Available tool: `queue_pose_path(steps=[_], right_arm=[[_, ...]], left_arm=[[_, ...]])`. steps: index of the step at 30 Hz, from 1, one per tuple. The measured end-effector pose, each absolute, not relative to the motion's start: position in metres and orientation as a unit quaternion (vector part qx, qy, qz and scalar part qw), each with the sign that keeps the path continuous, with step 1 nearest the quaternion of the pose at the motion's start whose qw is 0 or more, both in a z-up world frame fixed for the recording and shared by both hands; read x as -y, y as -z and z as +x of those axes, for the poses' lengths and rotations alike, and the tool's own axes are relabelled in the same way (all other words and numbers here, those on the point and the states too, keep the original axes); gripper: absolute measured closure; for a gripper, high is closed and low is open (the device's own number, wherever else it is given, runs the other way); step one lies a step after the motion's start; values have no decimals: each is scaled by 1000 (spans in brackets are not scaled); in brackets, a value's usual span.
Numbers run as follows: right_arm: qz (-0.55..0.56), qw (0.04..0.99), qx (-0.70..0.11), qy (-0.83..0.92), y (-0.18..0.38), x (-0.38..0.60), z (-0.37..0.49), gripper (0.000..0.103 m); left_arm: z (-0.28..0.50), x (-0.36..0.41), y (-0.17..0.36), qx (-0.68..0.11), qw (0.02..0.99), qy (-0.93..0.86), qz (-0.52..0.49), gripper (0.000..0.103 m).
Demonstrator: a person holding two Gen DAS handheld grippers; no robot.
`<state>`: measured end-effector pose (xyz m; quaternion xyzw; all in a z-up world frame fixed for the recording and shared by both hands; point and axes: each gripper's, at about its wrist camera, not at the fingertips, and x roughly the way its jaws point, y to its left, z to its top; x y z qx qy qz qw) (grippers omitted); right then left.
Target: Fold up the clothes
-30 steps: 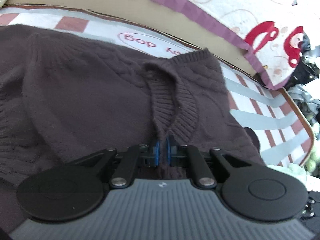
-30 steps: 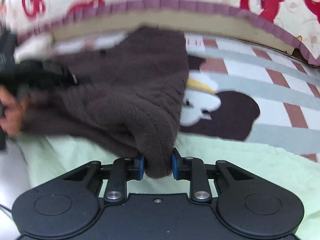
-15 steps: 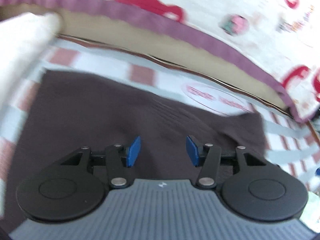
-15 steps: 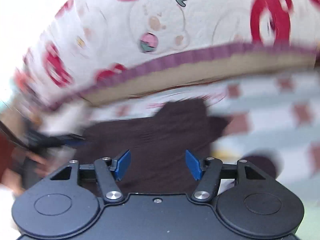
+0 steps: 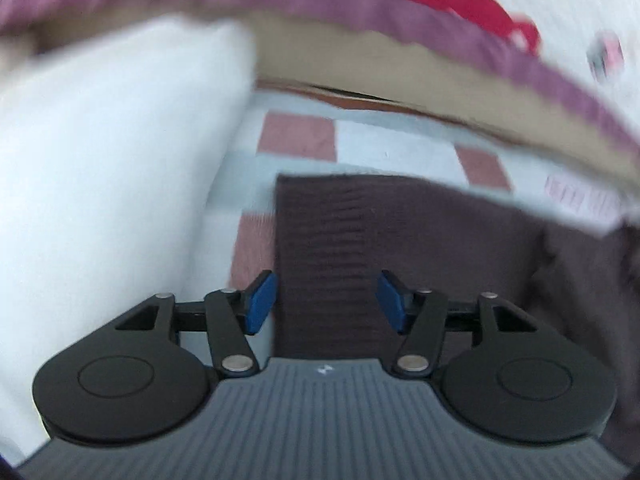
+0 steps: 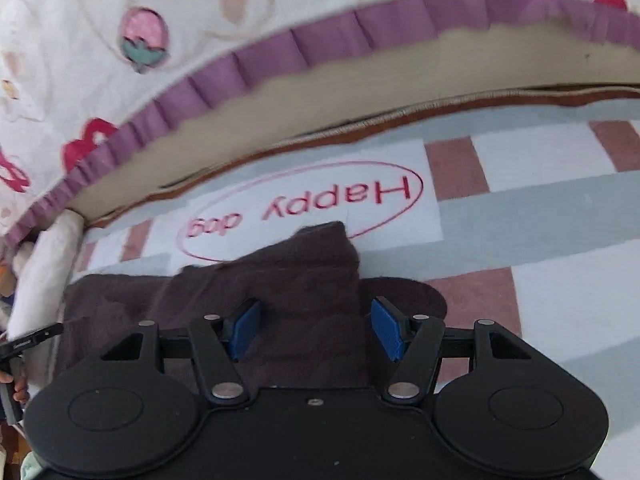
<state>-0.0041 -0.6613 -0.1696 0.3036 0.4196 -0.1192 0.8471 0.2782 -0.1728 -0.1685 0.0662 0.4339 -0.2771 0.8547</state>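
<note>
**Both grippers off the brown sweater, jaws apart**

Left wrist view, blurred. A white pillow [image 5: 108, 184] fills the left side. Next to it the striped mat [image 5: 296, 136] w/ pink and grey blocks, running up to a quilt w/ a purple frilled edge [image 5: 320, 4]. The brown sweater [image 5: 400, 232] lies flat on the mat, straight left edge. Left gripper [image 5: 325, 303] above that edge, jaws opening, blue pads apart, nothing pinched btwn them.

Right wrist view, sharper. The sweater [image 6: 256, 288] lies on the mat [image 6: 540, 216], one corner poking up onto the "Happy dog" oval print [image 6: 304, 208]. Right gripper [image 6: 315, 330] over the cloth, fingers wide apart, pads not pressing on fabric. Far left, a hand [image 6: 16, 390] on a black handle.
</note>
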Motion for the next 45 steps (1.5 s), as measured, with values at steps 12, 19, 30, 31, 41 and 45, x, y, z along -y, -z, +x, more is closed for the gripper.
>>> queue_pose_path(steps=[12,19,30,31,41,45], right_arm=[[236,882,-391,115,190,627,19,62],[116,914,-372,114,168,591,12,67],[324,859,-379,117,207,643,17,35],[318,864,-372,121,207,641,18,45],[142,944,-264,135,102,592,-6,71],[147,947,-235,161,72,607,13,64]], left_arm=[[292,177,179,-448,835,320,-1,31],[293,179,177,-470,824,316,-11,85],[271,225,174,-432,843,301,107,59],[268,229,172,-430,844,299,117,92],[218,226,79,-279,918,268,92,93],[232,233,62,-264,924,260,93,91]])
